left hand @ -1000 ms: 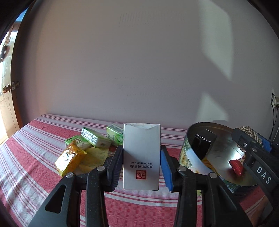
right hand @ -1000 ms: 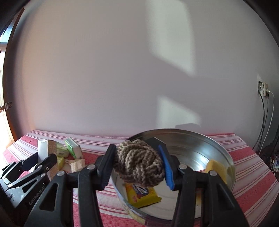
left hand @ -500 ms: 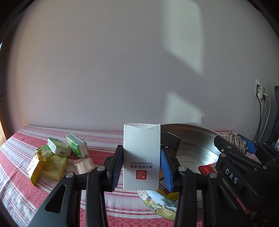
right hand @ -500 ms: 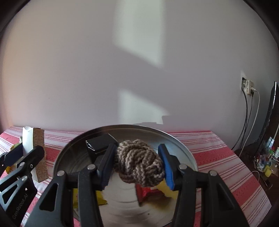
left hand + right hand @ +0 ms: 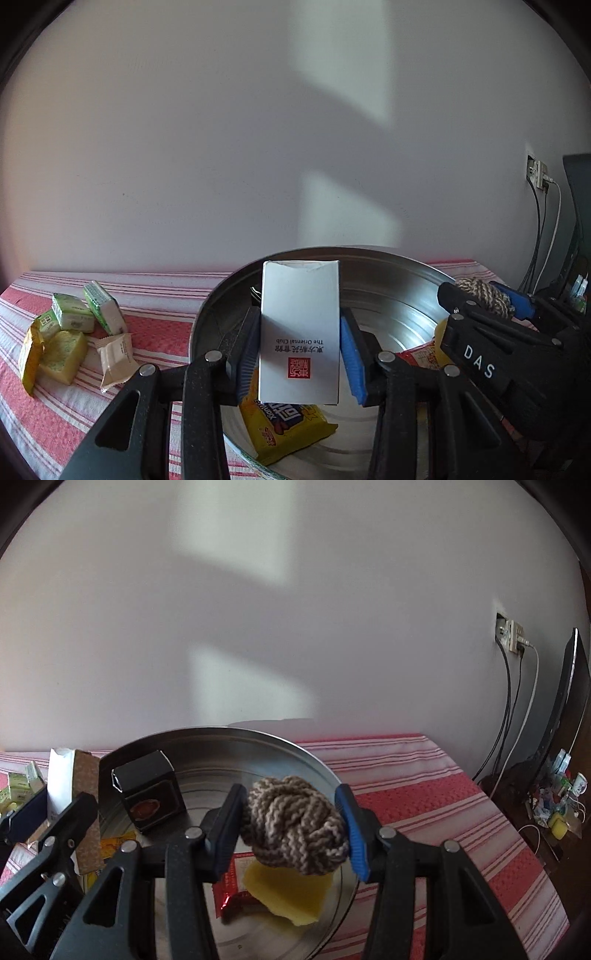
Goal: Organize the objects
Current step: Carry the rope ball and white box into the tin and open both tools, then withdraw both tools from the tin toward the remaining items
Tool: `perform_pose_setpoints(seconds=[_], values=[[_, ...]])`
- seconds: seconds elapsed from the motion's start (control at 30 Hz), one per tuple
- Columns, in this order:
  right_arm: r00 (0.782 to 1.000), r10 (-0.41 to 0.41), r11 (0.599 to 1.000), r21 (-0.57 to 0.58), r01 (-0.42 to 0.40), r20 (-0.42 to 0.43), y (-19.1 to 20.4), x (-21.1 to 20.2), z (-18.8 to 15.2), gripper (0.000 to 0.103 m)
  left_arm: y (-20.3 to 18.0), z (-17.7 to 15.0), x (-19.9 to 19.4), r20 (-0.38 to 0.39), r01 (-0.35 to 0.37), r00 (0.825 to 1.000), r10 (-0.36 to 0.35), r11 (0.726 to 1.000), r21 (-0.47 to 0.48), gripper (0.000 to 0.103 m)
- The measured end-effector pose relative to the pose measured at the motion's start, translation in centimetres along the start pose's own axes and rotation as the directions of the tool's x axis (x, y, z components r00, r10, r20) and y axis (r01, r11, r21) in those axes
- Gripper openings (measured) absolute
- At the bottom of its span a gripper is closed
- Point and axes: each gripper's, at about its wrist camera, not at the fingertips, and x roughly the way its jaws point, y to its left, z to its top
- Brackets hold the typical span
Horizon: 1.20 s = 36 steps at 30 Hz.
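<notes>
A round metal tin (image 5: 388, 266) stands on the red striped cloth. My left gripper (image 5: 300, 318) holds an upright white box (image 5: 299, 362) with a red seal over the tin's left half. Its jaws are opening, though both pads still touch the box. To the right, my right gripper (image 5: 290, 791) is shut on a brown knotted rope ball (image 5: 295, 827) above the tin's right side. The ball (image 5: 484, 295) also shows in the left wrist view. Inside the tin lie a black box (image 5: 147, 794), a yellow packet (image 5: 284, 424), a red packet (image 5: 232, 893) and a yellow piece (image 5: 288, 890).
Several green and yellow packets (image 5: 70, 317) and a beige wrapper (image 5: 116, 354) lie on the cloth (image 5: 155, 325) left of the tin. A wall socket with cables (image 5: 511, 633), a dark screen (image 5: 569, 701) and a cluttered low surface (image 5: 554, 805) are at the right.
Both grippers have moved to the right with their loads and now hang over the tin. The loose packets have slid to the left of the left wrist view.
</notes>
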Motion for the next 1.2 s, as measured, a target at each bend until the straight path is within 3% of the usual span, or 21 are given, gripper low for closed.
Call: perform_pose_setpoints(seconds=[0.07, 0.13, 0.2, 0.23, 0.3, 0.43, 0.53, 0.7, 0.83, 1.2], values=[[1.0, 0.015, 1.0, 0.017, -0.015, -0.009, -0.3, 0.2, 0.0, 0.053, 0.1, -0.1, -0.2, -0.001, 0.001, 1.0, -0.001, 1.0, 0.004, 0.058], [1.0, 0.005, 1.0, 0.024, -0.005, 0.002, -0.3, 0.0, 0.0, 0.074, 0.6, -0.2, -1.1, 0.042, -0.031, 0.999, 0.031, 1.0, -0.001, 0.076], [0.999, -0.021, 0.999, 0.027, 0.02, 0.035, -0.4, -0.7, 0.2, 0.085, 1.3, 0.0, -2.1, 0.078, -0.055, 0.995, 0.056, 0.998, -0.009, 0.091], [0.999, -0.022, 0.999, 0.032, 0.021, 0.05, -0.5, -1.0, 0.3, 0.09, 1.8, 0.1, -2.7, 0.097, -0.061, 0.993, 0.063, 0.998, -0.024, 0.094], [0.996, -0.026, 0.999, 0.044, 0.023, 0.085, -0.8, -1.6, 0.4, 0.095, 3.0, 0.2, -3.8, 0.131, -0.073, 0.988, 0.079, 0.996, -0.052, 0.094], [0.975, -0.114, 0.989, 0.119, 0.093, 0.191, -2.0, -3.5, 0.8, 0.103, 5.0, 0.3, -5.0, 0.152, -0.136, 0.978, 0.147, 0.988, -0.078, 0.095], [0.963, -0.119, 0.974, 0.219, 0.065, 0.243, -3.6, -4.6, 0.8, 0.103, 7.9, 0.4, -4.2, 0.143, -0.169, 0.973, 0.18, 0.982, -0.09, 0.095], [0.962, -0.074, 0.95, 0.312, -0.013, 0.265, -5.1, -4.5, 0.6, 0.103, 8.3, -0.2, -2.5, 0.105, -0.224, 0.968, 0.229, 0.973, -0.051, 0.095], [0.966, -0.032, 0.957, 0.286, -0.045, 0.257, -4.1, -4.2, 0.4, 0.103, 8.4, -0.6, -2.1, 0.092, -0.244, 0.965, 0.247, 0.969, -0.04, 0.095], [0.943, 0.019, 0.979, 0.184, -0.085, 0.332, -0.9, -5.1, -0.4, 0.103, 8.1, -0.6, -2.9, 0.066, -0.232, 0.969, 0.236, 0.97, -0.067, 0.095]])
